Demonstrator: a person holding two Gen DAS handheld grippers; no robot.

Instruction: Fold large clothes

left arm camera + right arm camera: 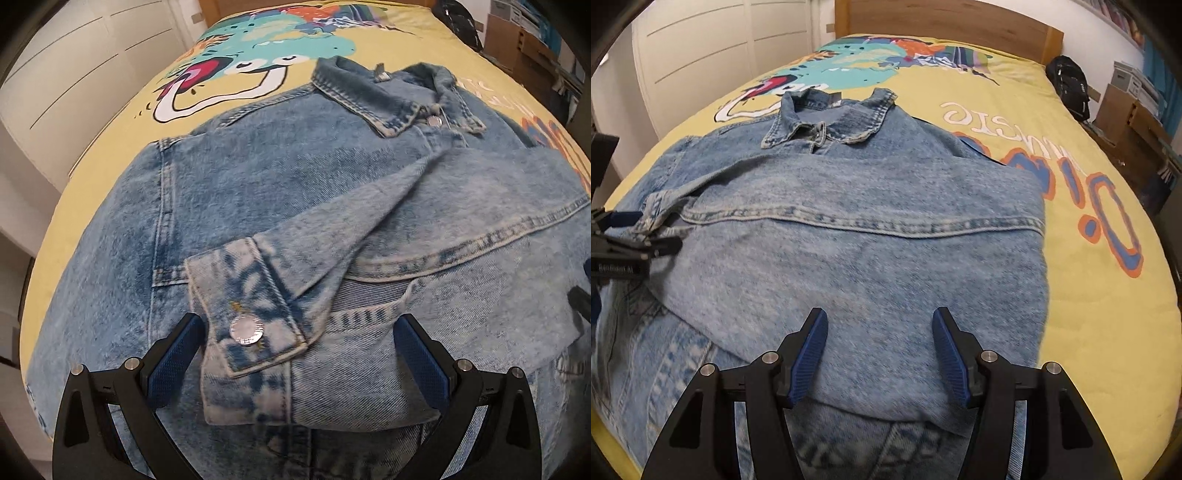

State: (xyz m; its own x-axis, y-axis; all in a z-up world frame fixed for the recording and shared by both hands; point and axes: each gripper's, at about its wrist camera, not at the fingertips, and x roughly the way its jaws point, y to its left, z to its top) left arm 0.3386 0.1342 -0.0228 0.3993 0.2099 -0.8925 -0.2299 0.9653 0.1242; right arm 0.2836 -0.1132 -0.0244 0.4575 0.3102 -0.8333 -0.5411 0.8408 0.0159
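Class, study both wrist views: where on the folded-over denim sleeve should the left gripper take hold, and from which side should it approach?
Grip the sleeve's buttoned cuff. It lies flat on top of the denim jacket, its free end pointing toward the open left gripper. I would come in from that near end, low and level, sliding one finger under the cuff's loose edge, since the doubled, stitched band looks stiff enough to pinch.

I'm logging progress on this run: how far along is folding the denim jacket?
Done: the denim jacket lies buttoned on the yellow bedspread, one side panel folded across its front, and a sleeve with its cuff laid over.
In hand: nothing. The left gripper is open around the cuff; the right gripper is open above the folded panel.
Left: the other side looks unfolded, and the bottom-to-collar fold remains.
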